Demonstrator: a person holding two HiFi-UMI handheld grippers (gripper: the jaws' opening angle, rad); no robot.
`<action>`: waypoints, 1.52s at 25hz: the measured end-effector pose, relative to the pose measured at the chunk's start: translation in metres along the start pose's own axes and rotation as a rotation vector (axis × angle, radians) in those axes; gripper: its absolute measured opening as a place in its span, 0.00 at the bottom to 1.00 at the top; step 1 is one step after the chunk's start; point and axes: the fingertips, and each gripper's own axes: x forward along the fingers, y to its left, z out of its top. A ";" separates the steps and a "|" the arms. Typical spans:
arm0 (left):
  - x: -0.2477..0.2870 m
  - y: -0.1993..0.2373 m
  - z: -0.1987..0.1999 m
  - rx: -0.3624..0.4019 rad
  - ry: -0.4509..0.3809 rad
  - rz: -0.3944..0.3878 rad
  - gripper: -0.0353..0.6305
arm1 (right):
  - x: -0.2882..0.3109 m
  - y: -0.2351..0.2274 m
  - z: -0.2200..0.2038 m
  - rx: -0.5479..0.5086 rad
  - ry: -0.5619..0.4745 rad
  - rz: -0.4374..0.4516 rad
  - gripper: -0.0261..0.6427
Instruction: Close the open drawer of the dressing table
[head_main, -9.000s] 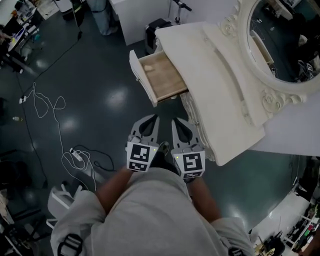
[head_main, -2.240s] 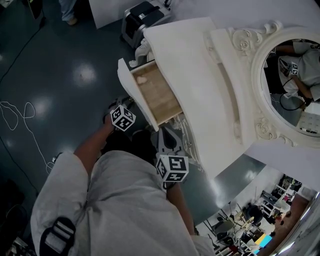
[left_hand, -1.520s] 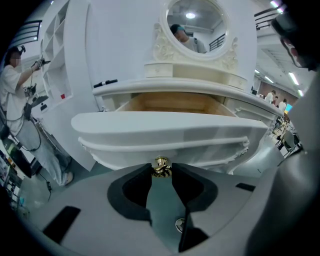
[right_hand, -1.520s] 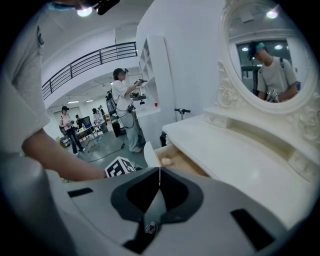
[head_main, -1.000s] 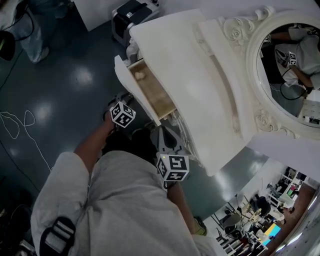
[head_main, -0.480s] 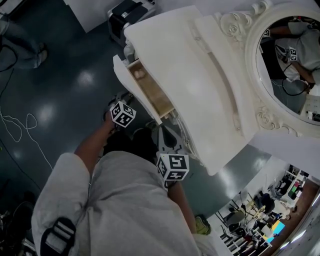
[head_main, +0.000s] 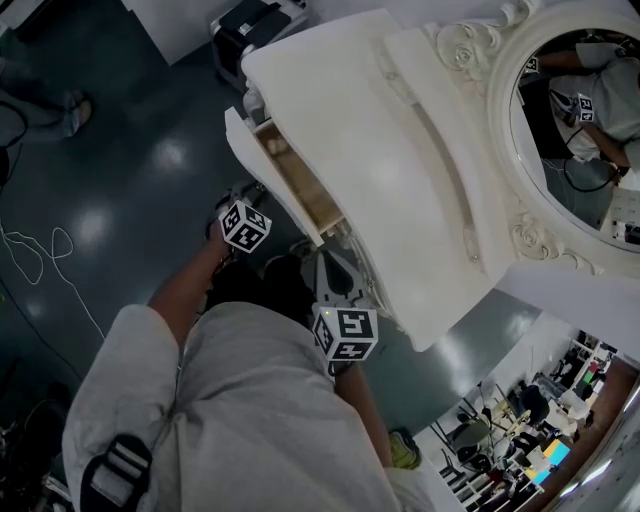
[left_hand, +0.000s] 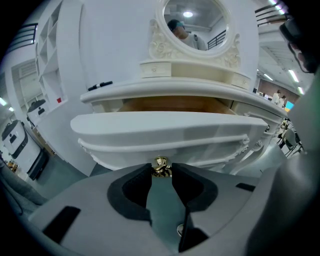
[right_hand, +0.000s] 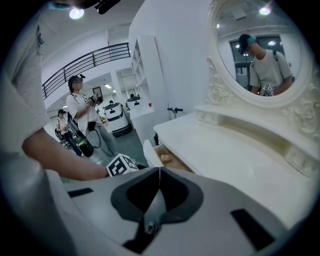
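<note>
Our left claw (left_hand: 161, 173) nips the brass knob (left_hand: 161, 166) at twelve o'clock so we can push the drawer (left_hand: 165, 127) home; right claw (right_hand: 159, 170) waits at four o'clock, closed, empty

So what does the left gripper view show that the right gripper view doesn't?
Left only: the left tool closed on the brass knob of the drawer front. Right only: the right tool, jaws together and empty, the left tool's marker cube, and a bystander. Both: the mirror, the table top and the drawer partly open.
</note>
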 end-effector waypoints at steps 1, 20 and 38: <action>0.001 0.000 0.001 0.001 0.000 0.000 0.25 | 0.000 -0.001 0.000 0.001 0.000 -0.001 0.06; 0.012 -0.002 0.019 0.006 -0.006 0.014 0.25 | -0.005 -0.024 -0.006 0.030 0.004 -0.020 0.06; 0.024 -0.005 0.032 0.015 -0.001 0.021 0.25 | -0.009 -0.043 -0.010 0.052 0.004 -0.033 0.06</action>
